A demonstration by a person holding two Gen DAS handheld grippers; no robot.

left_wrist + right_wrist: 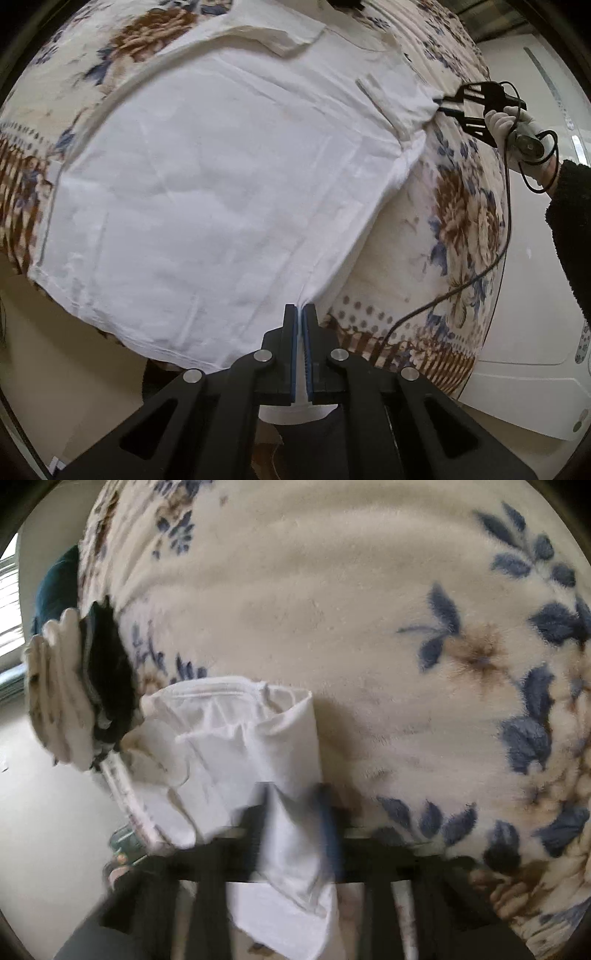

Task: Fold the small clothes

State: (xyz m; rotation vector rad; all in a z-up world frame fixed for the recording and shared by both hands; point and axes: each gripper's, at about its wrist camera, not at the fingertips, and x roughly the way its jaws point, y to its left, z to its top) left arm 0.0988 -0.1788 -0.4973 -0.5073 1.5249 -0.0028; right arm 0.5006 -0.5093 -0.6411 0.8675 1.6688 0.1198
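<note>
Pressed together on a hem corner, the left gripper (299, 309) is pinching the white shirt (221, 192). A sleeve end is being clamped by the right gripper (293, 805), its view blurred. The garment is being held spread over a floral fleece blanket (461, 221). It is judged light, limp and crease-prone, best gripped at seams and corners. A pale floor (66, 369) is lying beyond the blanket edge.

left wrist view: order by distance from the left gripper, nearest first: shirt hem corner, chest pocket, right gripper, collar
1. Hem corner: pinched in the left gripper, shirt's right edge.
2. Chest pocket: upper right of the shirt.
3. Right gripper and collar: both at the far end; too close to call.
</note>
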